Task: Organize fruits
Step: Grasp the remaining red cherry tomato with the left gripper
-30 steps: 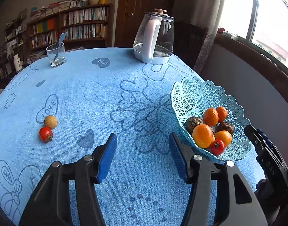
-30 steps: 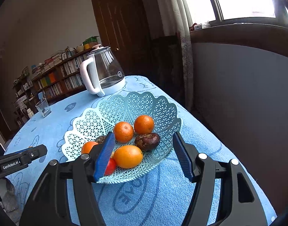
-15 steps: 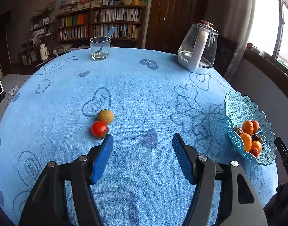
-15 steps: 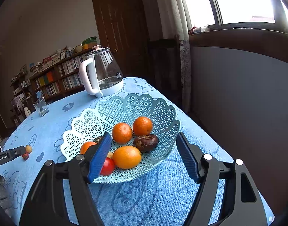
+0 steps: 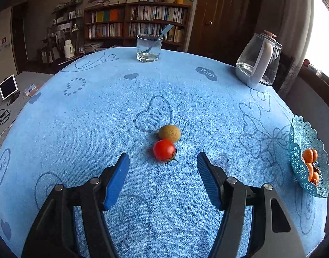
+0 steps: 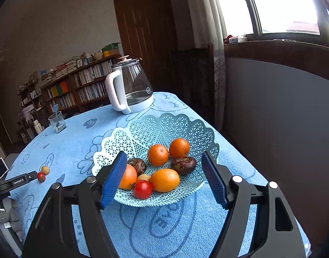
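A red tomato [image 5: 164, 150] and a round tan fruit [image 5: 169, 132] lie touching on the blue tablecloth [image 5: 100, 129]. My left gripper [image 5: 162, 158] stands open just short of the tomato, which sits centred ahead of the fingertips, untouched. Far right, a light blue lattice basket [image 5: 293, 150] holds oranges. In the right wrist view the basket [image 6: 143, 129] holds several oranges [image 6: 157, 154], dark brown fruits [image 6: 183, 165] and a tomato [image 6: 142, 189]. My right gripper [image 6: 163, 154] hovers open over the basket's near rim, holding nothing. The left gripper's body [image 6: 13, 181] shows at the left by the loose tomato [image 6: 41, 176].
A glass with a spoon [image 5: 149, 48] stands at the table's far side, a glass kettle [image 5: 258, 66] at the far right. Bookshelves [image 5: 138, 21] and a door lie beyond. A tablet [image 5: 6, 87] sits on a surface to the left. The basket is close to the table's right edge.
My left gripper swung left from the basket to the tomato and tan fruit, now centred ahead, and its jaws widened. My right gripper's jaws widened too and it rose slightly over the basket.
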Available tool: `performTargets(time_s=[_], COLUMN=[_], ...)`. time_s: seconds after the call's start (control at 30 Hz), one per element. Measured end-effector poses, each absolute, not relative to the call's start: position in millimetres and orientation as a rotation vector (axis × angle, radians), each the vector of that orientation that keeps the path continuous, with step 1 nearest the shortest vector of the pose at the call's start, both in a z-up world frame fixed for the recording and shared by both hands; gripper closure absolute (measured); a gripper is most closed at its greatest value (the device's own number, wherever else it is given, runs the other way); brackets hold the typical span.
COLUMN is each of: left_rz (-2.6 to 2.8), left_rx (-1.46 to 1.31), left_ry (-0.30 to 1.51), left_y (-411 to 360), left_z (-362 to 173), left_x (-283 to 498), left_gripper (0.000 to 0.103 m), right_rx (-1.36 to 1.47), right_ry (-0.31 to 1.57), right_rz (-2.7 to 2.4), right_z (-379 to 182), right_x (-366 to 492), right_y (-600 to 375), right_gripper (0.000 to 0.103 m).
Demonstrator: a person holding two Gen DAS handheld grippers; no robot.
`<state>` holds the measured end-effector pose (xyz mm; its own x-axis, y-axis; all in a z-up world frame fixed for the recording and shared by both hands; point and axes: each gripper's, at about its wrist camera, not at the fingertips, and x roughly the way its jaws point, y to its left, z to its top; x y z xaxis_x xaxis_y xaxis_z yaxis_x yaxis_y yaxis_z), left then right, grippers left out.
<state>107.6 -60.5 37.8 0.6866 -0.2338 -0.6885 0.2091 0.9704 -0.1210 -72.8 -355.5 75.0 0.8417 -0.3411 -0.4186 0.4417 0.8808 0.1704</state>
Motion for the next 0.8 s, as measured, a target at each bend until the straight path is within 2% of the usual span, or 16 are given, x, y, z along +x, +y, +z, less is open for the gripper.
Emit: performTargets(time_s=[0.3, 0.67, 0.8], left_rz=[-0.258, -0.339, -0.365], left_rx=[-0.021, -0.026, -0.042], left_ry=[0.814, 0.852, 0.834], left_y=[-58, -63, -61], left_z=[26, 16, 19], left_x=[129, 142, 138], left_gripper=[0.04, 0.075, 0.075], right_rx=[0.218, 0.163, 0.159], right_ry=[0.415, 0.476, 0.517], right_rz=[-0.311, -0.216, -0.167], right_z=[81, 76, 73], right_x=[-52, -22, -7], right_y=[-313, -275, -266], right_gripper=[0.03, 0.03, 0.03])
